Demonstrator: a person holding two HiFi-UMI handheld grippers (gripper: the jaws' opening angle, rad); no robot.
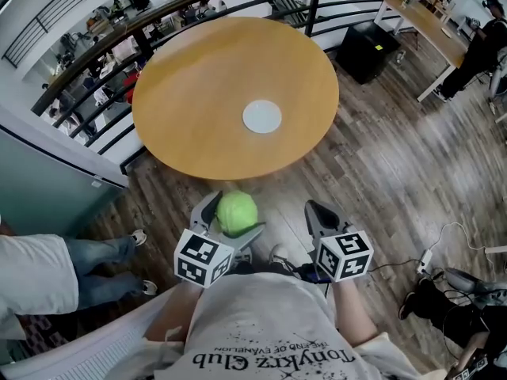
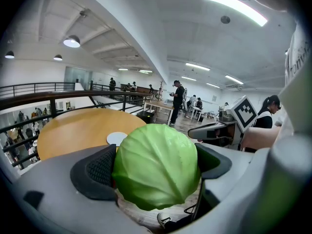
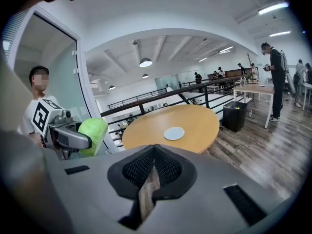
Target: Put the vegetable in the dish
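Left claw [image 1: 234,220] was clamped round the cabbage [image 2: 156,172], short of the tabletop [image 1: 190,93].
You looked mid-carry, cabbage over the floor, well apart from the white dish [image 1: 261,116]. Your right claw [image 3: 154,150] was pinched closed, empty. Next I'd guess: reach over the dish, lower, let go.

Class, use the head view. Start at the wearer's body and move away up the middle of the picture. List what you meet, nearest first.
left tool shut on the cabbage → near edge of the round table → white dish → black railing
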